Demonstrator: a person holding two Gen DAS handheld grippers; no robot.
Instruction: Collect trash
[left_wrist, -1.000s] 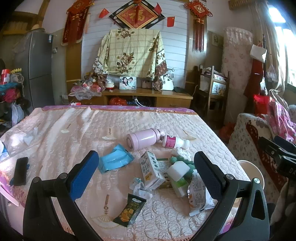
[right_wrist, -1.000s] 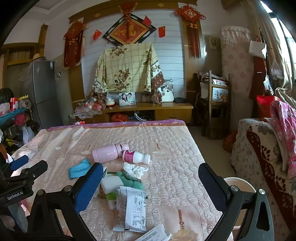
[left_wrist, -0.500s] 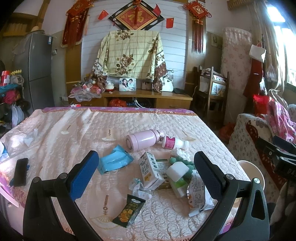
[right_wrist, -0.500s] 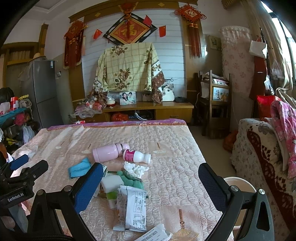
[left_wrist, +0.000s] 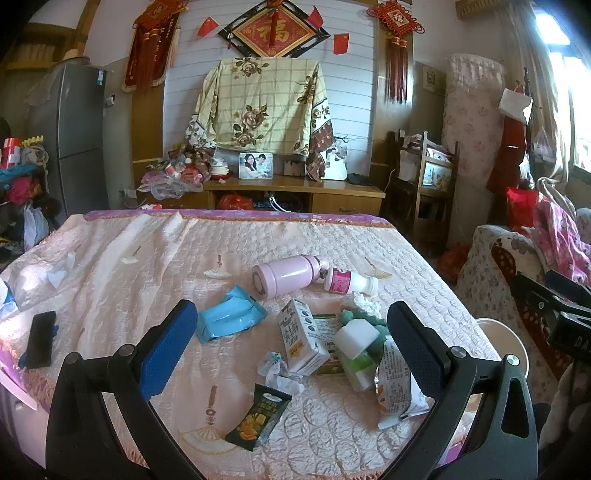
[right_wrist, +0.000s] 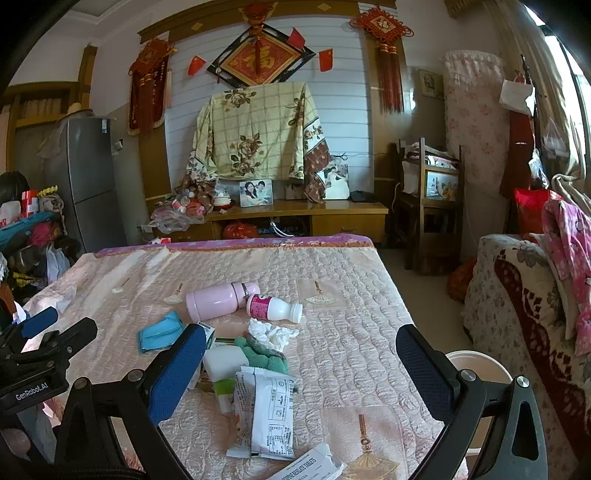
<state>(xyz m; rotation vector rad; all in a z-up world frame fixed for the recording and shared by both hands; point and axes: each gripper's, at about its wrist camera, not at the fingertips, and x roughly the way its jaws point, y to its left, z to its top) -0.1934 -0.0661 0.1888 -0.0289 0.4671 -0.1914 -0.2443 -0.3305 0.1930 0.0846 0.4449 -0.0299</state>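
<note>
Trash lies on a pink quilted tablecloth (left_wrist: 147, 258): a dark snack packet (left_wrist: 258, 417), a small carton (left_wrist: 301, 336), crumpled tissue (left_wrist: 279, 371), a white wrapper (left_wrist: 397, 387), a blue wipes pack (left_wrist: 229, 319), a pink-labelled white bottle (left_wrist: 349, 282) and a pink flask (left_wrist: 288, 275). My left gripper (left_wrist: 291, 350) is open above the near pile, holding nothing. My right gripper (right_wrist: 301, 373) is open and empty, over the white wrapper (right_wrist: 267, 410), tissue (right_wrist: 271, 332) and bottle (right_wrist: 273, 308). A white bin (right_wrist: 476, 369) stands right of the table.
A black phone (left_wrist: 40, 338) lies at the table's left edge. A sofa with patterned covers (right_wrist: 524, 314) is at the right. A wooden cabinet (left_wrist: 295, 192) and a fridge (left_wrist: 77, 136) stand behind. A paper leaflet (right_wrist: 306, 467) lies at the near edge.
</note>
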